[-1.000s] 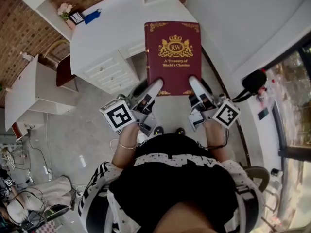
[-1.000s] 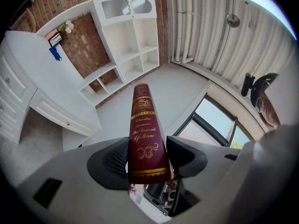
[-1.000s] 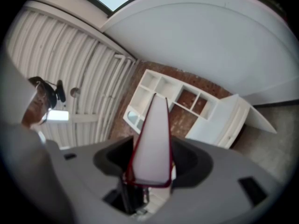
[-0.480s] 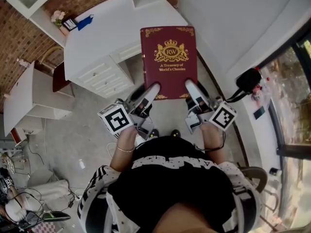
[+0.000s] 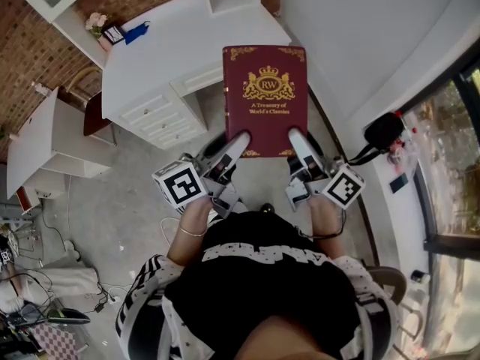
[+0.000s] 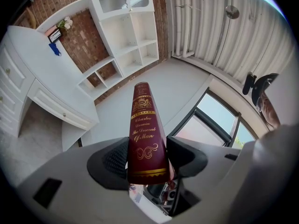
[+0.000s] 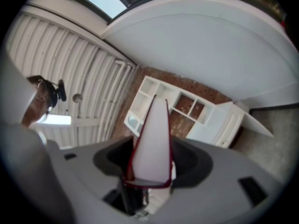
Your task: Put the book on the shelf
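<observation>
1. Since half a second ago the book [image 5: 265, 100] has slid a little to the right and slightly down in the head view. Both claws have gone with it, and its maroon cover still faces up.
2. The book is held in the air by its near edge, not on the shelf. In the head view it overlaps the right edge of the white desk [image 5: 172, 43], with grey floor [image 5: 127, 193] below.
3. The left claw [image 5: 238, 142] pinches the book at the near corner on the spine side. In the left gripper view the gold-lettered spine stands between the two dark pads [image 6: 114, 160], which press on it from either side.
4. The right claw [image 5: 298, 142] pinches the other near corner. In the right gripper view the white page edges sit clamped between its jaws.
5. Each gripper carries a marker cube [image 5: 180, 184], and the left wrist wears a bracelet [image 5: 191, 232].
6. The desk has drawers [image 5: 161, 115] on its front. At its far corner lie a small bunch of flowers [image 5: 95, 22] and a blue object [image 5: 136, 31].
7. A white shelf unit [image 6: 126, 36] with open compartments stands against the brick wall [image 5: 30, 43] beyond the desk, well apart from the book.
</observation>
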`<state>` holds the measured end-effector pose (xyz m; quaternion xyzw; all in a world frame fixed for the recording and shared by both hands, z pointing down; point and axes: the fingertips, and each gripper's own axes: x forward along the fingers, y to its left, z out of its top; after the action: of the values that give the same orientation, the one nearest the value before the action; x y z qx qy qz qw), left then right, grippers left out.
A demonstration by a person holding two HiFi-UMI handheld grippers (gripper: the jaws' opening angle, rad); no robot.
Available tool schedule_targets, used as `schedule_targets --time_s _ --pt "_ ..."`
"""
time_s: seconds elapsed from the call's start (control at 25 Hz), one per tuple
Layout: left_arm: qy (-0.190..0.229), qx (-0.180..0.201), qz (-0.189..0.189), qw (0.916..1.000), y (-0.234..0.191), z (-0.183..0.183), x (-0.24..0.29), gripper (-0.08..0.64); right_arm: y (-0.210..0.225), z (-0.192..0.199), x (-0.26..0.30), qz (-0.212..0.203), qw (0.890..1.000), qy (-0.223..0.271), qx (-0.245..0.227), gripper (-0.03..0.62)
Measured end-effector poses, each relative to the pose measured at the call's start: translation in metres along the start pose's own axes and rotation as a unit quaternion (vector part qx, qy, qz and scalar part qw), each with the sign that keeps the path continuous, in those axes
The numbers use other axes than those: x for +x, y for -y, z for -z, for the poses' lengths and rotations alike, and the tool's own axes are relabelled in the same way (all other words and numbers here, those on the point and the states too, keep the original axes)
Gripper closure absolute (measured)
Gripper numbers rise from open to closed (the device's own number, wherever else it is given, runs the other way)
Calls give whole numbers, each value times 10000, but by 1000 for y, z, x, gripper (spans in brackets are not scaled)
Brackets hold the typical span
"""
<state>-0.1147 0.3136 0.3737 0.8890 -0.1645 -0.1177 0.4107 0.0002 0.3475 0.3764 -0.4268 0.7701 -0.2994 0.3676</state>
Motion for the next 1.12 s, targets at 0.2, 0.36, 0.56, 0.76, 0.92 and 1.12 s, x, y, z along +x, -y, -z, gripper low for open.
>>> schedule_targets --time_s 0.2,0.36,0.56,0.76,0.92,1.12 --pt "27 41 -77 10000 -2 0 -1 293 4 3 0 -28 10000 -27 81 324" --pt "49 -12 -9 10000 -5 0 4 293 7 1 1 21 10000 -1 49 324" --pt "-30 -26 130 9999 -12 -7 21 293 15 -12 8 87 9999 90 -85 324" --pt "-113 -79 217 9997 -20 -20 47 293 27 -32 24 186 9996 139 -153 324" --pt "-153 -128 236 9995 -32 -29 58 293 36 -39 37 255 9994 134 -196 324" --pt "-180 -193 237 9994 -46 -40 69 293 50 -40 52 353 9992 141 -128 324"
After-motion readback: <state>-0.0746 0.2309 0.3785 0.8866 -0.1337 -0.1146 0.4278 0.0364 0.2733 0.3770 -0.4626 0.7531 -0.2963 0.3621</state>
